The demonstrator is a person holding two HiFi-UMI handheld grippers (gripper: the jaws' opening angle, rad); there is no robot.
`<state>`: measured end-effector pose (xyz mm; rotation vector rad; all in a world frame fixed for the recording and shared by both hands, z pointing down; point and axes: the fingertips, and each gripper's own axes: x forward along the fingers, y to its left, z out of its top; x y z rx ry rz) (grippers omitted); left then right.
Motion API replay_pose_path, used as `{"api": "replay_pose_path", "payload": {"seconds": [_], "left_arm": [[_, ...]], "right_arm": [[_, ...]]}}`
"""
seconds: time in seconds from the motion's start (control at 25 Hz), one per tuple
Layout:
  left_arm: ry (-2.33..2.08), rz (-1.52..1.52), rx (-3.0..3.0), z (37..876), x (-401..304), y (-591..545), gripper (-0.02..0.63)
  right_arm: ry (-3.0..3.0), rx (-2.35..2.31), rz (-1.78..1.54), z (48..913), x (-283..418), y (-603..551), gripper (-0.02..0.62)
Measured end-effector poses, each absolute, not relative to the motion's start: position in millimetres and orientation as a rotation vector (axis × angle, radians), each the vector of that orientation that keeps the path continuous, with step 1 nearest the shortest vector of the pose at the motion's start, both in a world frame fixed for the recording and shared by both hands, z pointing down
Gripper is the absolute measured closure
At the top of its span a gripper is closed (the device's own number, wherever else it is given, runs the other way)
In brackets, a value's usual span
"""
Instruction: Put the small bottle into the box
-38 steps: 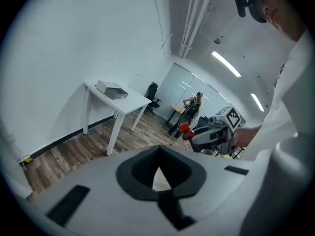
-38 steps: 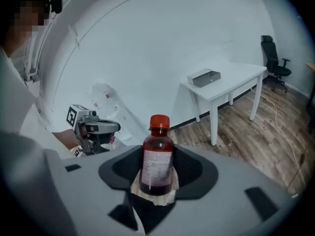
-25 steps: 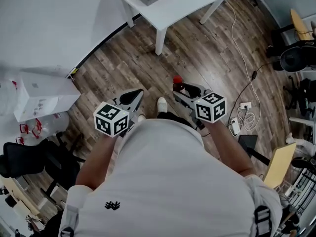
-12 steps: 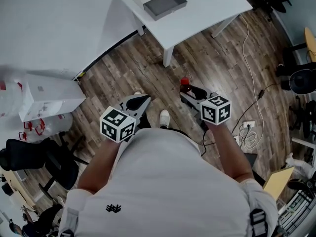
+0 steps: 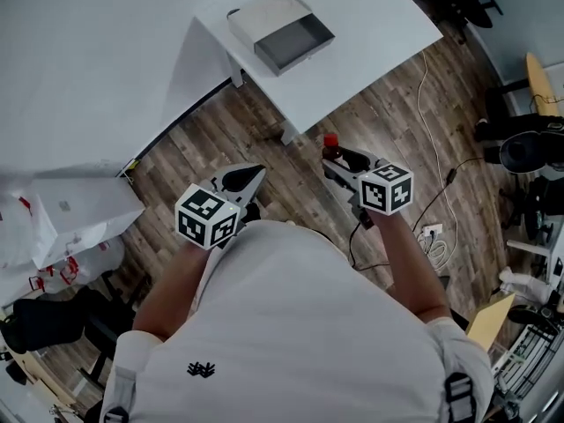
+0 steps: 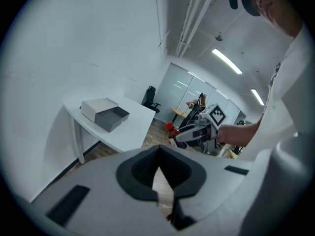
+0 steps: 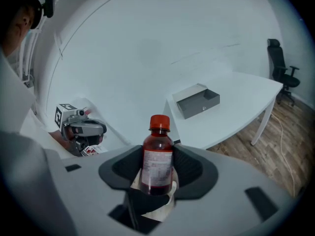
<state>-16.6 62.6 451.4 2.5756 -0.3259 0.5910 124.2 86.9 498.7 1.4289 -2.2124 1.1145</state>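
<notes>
The small bottle, a round clear-plastic one holding dark red liquid, with a ribbed red screw cap and a white paper label, sits in the right gripper. In the right gripper view it stands upright with its long axis vertical in frame. The cap is on top and clear of the pads, and the base is low in the jaw recess. In the head view the cap end of the bottle faces the white table.

The right gripper has grey moulded jaws with dark rubbery pads, narrowed onto the bottle body and pressing both of its sides at label height. Its black-and-white marker cube sits behind the jaws.

The left gripper has its pads brought together at the tips, with only a thin wedge of floor showing below them and nothing between them. In the head view the left gripper is held over the wood-plank floor, well apart from the right one.

The box is a flat grey rectangular matte one with a darker open tray pulled out on one side. It rests on the smooth table top, apart from both grippers. The box shows beyond the bottle in the right gripper view, and also in the left gripper view.
</notes>
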Motion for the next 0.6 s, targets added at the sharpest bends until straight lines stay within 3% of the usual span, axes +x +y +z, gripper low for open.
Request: {"api": "replay_pose_path", "payload": {"seconds": [0.6], "left_arm": [[-0.361,0.590,2.584,450.5,-31.5,-48.5,0.600]], "right_arm": [[-2.116,1.457,1.095,510.7,167.2,-75.1,0.393]]}}
